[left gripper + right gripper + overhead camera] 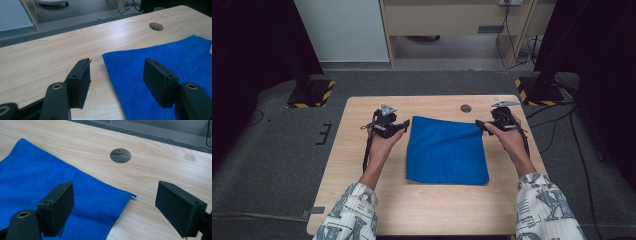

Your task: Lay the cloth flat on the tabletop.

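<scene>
A blue cloth [447, 150] lies flat in the middle of the wooden table [362, 200]. My left gripper [398, 129] hovers at the cloth's far left corner [105, 56], open, with nothing between its jaws. In the left gripper view its pads straddle the cloth's left edge [113, 80] from above. My right gripper [482, 126] hangs open over the cloth's far right corner [132, 195]. That corner lies flat on the wood between and below the two pads [58, 207], untouched.
A round cable hole [466, 108] sits in the table just beyond the cloth's far edge. Two stand bases with yellow-black tape [312, 92] rest on the grey carpet beyond the table's far corners. A wooden desk frame [452, 20] stands at the back.
</scene>
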The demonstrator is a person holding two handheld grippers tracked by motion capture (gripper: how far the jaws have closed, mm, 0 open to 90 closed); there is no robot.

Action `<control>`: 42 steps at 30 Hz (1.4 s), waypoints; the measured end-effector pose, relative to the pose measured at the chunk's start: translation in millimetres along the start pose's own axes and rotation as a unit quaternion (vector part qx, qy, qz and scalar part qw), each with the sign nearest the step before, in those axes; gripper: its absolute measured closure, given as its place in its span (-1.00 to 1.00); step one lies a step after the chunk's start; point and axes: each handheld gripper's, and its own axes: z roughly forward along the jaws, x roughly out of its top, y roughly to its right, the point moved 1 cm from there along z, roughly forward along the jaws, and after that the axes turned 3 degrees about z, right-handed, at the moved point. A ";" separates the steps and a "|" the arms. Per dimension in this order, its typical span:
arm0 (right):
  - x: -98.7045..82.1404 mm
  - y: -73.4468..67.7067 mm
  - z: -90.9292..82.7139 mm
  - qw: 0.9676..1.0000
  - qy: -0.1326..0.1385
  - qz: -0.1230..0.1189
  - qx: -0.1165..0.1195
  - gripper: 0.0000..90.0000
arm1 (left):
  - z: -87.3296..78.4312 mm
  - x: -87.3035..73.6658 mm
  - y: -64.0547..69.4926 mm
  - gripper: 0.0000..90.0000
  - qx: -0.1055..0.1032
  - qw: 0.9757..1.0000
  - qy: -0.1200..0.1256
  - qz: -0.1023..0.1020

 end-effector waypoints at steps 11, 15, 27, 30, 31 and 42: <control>-7.7 -7.8 -23.2 1.000 0.010 -0.011 0.013 -0.48 | -12.1 -8.7 9.8 -0.46 -0.019 1.000 0.001 0.020; -18.2 -9.2 -28.7 1.000 0.009 -0.013 0.023 -0.33 | -12.3 -16.1 13.7 -0.48 -0.027 0.999 0.000 0.019; -67.0 -21.3 -39.9 0.999 -0.012 -0.029 0.043 0.12 | -21.0 -62.2 24.7 -0.45 -0.042 0.998 -0.026 0.032; -78.4 -25.9 -38.8 0.998 -0.020 -0.044 0.041 0.13 | -19.9 -74.1 25.9 -0.45 -0.043 0.998 -0.036 0.037; -81.5 -27.8 -38.1 0.998 -0.025 -0.045 0.039 0.12 | -19.0 -77.0 26.3 -0.45 -0.043 0.998 -0.041 0.037; -110.4 -49.6 -29.3 0.995 -0.049 -0.080 0.027 -0.05 | -8.7 -99.9 36.6 -0.43 -0.049 0.993 -0.087 0.060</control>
